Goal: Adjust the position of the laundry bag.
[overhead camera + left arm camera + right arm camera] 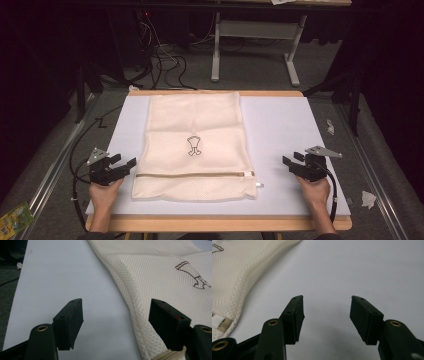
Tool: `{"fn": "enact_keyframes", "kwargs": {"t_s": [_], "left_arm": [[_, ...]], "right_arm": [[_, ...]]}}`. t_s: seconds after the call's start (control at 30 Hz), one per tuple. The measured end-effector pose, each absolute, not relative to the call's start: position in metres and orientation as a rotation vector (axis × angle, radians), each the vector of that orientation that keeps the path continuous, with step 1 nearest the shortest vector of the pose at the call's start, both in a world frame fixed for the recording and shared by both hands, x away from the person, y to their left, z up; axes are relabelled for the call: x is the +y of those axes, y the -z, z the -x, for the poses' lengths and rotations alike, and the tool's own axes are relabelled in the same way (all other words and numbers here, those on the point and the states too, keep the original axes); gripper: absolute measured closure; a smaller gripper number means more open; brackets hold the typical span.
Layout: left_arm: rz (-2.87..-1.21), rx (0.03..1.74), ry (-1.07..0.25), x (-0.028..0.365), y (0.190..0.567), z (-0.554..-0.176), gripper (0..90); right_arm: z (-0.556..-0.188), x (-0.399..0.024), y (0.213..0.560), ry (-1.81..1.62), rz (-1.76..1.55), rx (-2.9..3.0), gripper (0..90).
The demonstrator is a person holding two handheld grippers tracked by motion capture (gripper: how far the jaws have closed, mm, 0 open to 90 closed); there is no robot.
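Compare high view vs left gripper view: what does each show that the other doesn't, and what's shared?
High view: the whole mesh bag with its zipper running across near the front edge, both hands, the left gripper, the right gripper, and the floor with cables beyond the table.

Left gripper view: close-up weave of the mesh, and the open jaws straddling the bag's side edge, nothing gripped.

Both: the bag, its small printed logo, the white table mat.
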State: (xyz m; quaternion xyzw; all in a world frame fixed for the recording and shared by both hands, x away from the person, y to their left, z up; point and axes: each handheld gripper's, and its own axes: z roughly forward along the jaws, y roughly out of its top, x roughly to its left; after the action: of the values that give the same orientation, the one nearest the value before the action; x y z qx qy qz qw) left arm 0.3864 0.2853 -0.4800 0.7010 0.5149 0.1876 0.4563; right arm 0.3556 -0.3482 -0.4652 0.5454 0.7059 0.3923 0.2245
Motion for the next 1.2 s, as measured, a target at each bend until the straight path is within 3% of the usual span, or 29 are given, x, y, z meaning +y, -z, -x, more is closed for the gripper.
{"fn": "enact_keyframes", "kwargs": {"t_s": [0.33, 0.6, 0.93, 1.2], "left_arm": [[-1.806, 1.226, -0.472, 0.271, 0.469, -0.387, 32.6], [-1.814, 1.247, -0.403, 0.259, 0.467, -0.395, 24.5], [-1.837, 1.282, -0.372, 0.251, 0.466, -0.399, 23.8], [-1.864, 1.285, -0.376, 0.241, 0.465, -0.403, 29.4]], "right_arm": [[-0.357, -0.331, 0.456, -1.097, -1.474, 1.993, 50.8], [-0.362, -0.314, 0.454, -1.131, -1.470, 2.030, 50.8], [-0.375, -0.288, 0.452, -1.111, -1.465, 2.107, 50.5], [-0.384, -0.256, 0.452, -1.097, -1.419, 2.184, 49.5]]}}
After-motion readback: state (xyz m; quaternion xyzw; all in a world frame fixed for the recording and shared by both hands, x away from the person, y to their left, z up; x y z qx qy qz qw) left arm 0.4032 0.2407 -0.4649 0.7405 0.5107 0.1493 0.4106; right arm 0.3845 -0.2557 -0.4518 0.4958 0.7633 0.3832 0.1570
